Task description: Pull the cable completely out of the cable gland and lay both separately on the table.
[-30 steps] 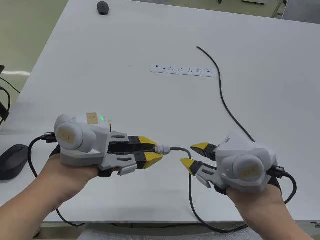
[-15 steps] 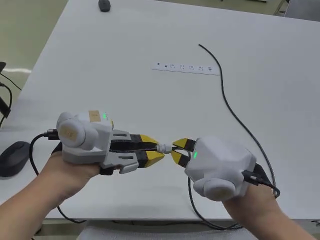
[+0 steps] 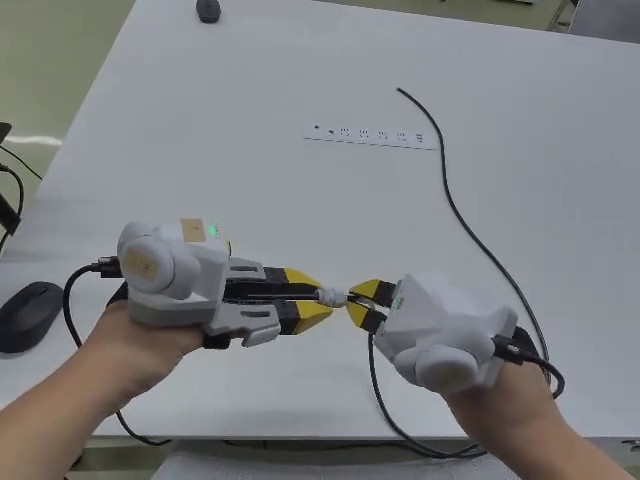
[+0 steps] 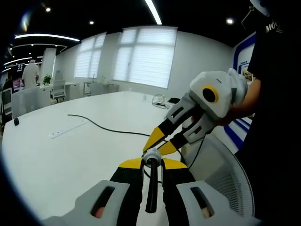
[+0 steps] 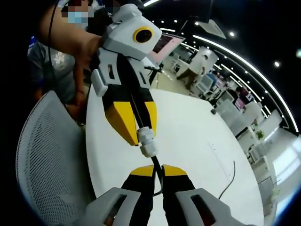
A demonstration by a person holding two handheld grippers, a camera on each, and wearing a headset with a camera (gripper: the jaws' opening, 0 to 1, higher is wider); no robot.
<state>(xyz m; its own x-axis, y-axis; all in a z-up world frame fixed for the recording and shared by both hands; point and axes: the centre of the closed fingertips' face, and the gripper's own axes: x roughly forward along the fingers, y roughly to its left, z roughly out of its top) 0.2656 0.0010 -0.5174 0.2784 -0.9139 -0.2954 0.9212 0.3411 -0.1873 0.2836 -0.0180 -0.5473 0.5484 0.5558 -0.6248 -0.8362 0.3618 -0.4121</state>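
Nothing is apart yet, I'd say; the left gripper (image 3: pixel 317 301) is clamped on the white cable gland (image 3: pixel 327 296); the right gripper (image 3: pixel 357 303) pinches the cable (image 5: pixel 155 165) just beside it, both above the table (image 3: pixel 250 150); pulling out and laying down remain.

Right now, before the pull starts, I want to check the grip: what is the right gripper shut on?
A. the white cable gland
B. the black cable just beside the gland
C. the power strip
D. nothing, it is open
B: in the right gripper view the black cable runs between the shut jaws of the right gripper, while the cable gland sits at the left gripper tips.
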